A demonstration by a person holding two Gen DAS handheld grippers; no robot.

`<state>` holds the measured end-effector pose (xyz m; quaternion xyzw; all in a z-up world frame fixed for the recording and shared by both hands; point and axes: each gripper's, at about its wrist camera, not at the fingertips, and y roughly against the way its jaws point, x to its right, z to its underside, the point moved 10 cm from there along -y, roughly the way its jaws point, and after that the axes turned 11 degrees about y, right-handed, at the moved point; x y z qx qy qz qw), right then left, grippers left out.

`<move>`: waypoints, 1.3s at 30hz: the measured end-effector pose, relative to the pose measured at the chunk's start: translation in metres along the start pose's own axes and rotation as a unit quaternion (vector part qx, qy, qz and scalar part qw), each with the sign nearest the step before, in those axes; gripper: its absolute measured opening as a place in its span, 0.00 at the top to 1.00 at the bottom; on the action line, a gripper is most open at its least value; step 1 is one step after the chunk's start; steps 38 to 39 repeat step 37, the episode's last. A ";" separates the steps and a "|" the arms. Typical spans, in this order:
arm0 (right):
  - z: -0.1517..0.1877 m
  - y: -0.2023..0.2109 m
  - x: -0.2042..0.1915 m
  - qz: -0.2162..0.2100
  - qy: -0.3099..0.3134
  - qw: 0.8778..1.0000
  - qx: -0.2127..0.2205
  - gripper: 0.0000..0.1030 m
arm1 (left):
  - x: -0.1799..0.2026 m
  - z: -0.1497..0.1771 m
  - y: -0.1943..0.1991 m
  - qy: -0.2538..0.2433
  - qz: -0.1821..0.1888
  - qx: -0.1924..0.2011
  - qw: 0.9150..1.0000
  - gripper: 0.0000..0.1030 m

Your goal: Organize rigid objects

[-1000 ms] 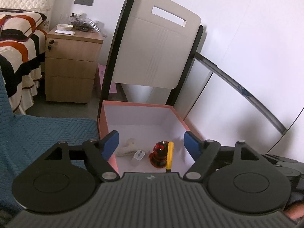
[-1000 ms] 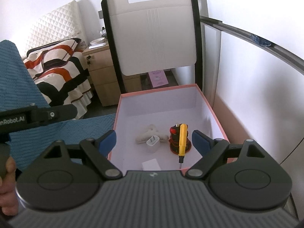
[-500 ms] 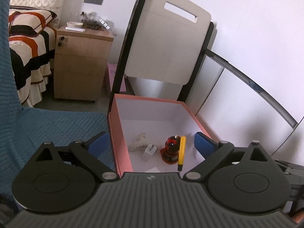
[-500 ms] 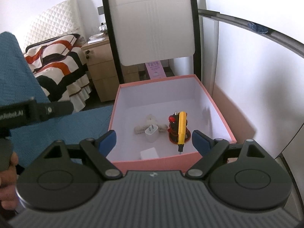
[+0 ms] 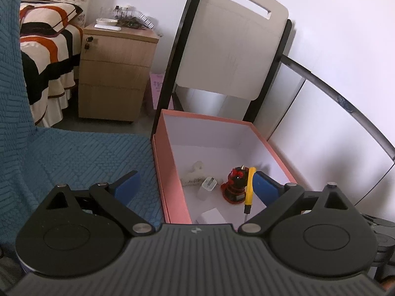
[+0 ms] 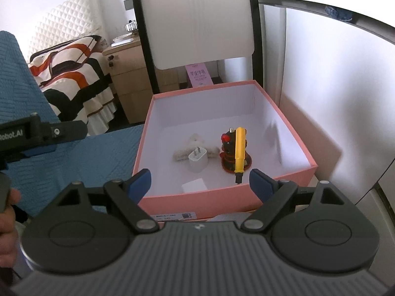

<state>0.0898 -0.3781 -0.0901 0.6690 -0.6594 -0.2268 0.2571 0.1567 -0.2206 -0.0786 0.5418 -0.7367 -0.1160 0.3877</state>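
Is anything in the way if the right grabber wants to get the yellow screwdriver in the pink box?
Only the pink box's near wall stands between the open right gripper and the yellow screwdriver, which leans on the red and black toy. From above, nothing visible blocks it.

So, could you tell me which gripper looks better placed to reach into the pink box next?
Probably the right gripper: open, centred before the pink box; the left gripper straddles its side wall.
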 end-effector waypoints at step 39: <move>0.008 -0.007 0.011 0.003 -0.010 1.000 -0.016 0.14 | 0.005 0.018 -0.015 -0.004 -0.013 -0.028 1.000 0.04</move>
